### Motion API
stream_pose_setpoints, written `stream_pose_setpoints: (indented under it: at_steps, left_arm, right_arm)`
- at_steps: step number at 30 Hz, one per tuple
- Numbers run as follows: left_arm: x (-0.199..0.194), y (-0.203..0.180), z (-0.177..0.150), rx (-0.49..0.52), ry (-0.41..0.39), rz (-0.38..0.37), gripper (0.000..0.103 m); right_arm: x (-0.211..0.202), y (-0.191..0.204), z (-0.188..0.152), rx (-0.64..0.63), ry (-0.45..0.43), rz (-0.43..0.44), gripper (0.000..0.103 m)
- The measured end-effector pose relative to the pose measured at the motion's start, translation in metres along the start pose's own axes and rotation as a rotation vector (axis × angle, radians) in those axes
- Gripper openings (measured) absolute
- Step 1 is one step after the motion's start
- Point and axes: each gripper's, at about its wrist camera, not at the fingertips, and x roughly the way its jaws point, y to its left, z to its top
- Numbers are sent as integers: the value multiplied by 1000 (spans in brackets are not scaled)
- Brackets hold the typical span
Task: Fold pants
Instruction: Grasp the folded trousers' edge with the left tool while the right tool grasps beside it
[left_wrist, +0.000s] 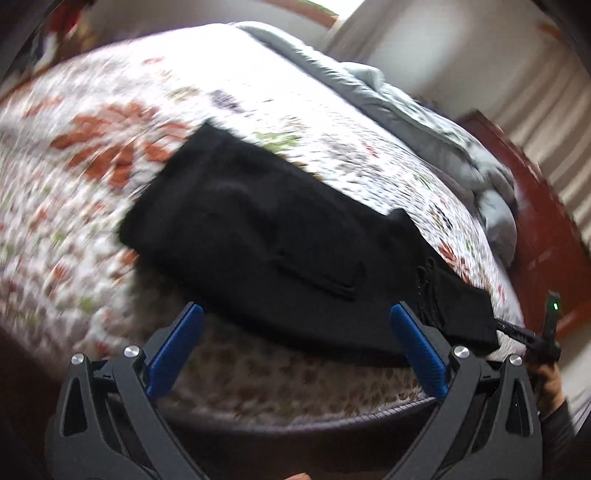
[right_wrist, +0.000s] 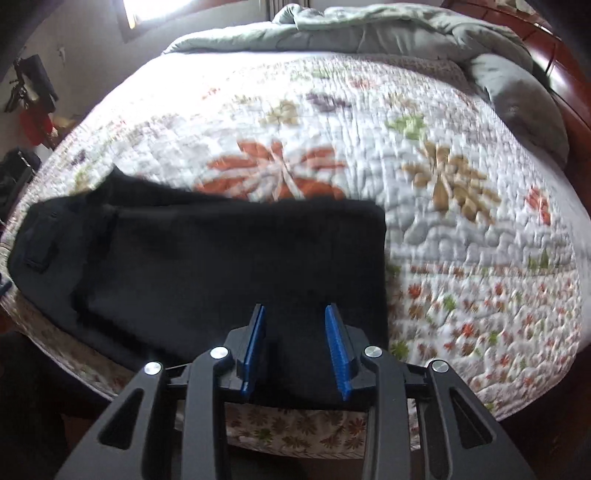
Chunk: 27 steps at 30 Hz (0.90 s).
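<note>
Nearest my lens on the left wrist, the left claw (left_wrist: 295, 314) stands spread wide, its blue pads (left_wrist: 173, 347) far apart with nothing between them but the bed's edge below. Past the pads, from about 10 o'clock across to 3 o'clock, I see the black pants (left_wrist: 258, 229) lying folded on the flowered quilt (left_wrist: 184, 92), one end reaching the near right edge of the bed. At 3 o'clock in that view, the other gripper's dark body with a green light (left_wrist: 554, 305) shows beside the pants' end, and a hand (left_wrist: 550, 384) sits under it.

On the right wrist view, the right claw (right_wrist: 295, 310) is partly open, pads apart and gripping nothing; the pants (right_wrist: 207, 258) lie flat beneath and beyond it, filling 9 to 12 o'clock. A grey-green comforter (right_wrist: 369, 33) is bunched along the far side of the bed at 12 o'clock, against a reddish wooden frame (right_wrist: 576, 110) at 2 o'clock. Both views are smeared with motion blur.
</note>
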Motion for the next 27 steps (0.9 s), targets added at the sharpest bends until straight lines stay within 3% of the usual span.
stream_pose_setpoints:
  at_steps: [2, 5, 8, 11, 14, 16, 20, 22, 27]
  left_arm:
    - [-5, 20, 4, -120, 5, 4, 100]
    - [-8, 52, 5, -337, -3, 3, 100]
    - [-7, 68, 4, -461, -26, -30, 100]
    - [-8, 72, 8, -488, -66, -55, 100]
    - [-3, 73, 14, -484, -96, -92, 100]
    - [2, 75, 16, -492, -94, -78, 100]
    - [9, 81, 16, -527, -95, -88, 100]
    - [13, 83, 18, -536, -92, -160, 100]
    - [20, 87, 17, -551, -89, -169, 100]
  right_arm:
    - [-9, 11, 21, -39, -8, 49, 34]
    - [-13, 50, 70, -135, 32, 222, 36]
    - [-7, 109, 117, -265, 85, 354, 49]
    - [7, 182, 156, -409, 170, 483, 62]
    - [23, 250, 182, -527, 250, 572, 74]
    - [40, 299, 195, -609, 323, 614, 83]
    - [83, 395, 203, -786, 491, 678, 84]
    - [101, 430, 201, -861, 561, 704, 84]
    - [153, 482, 195, -945, 690, 739, 85]
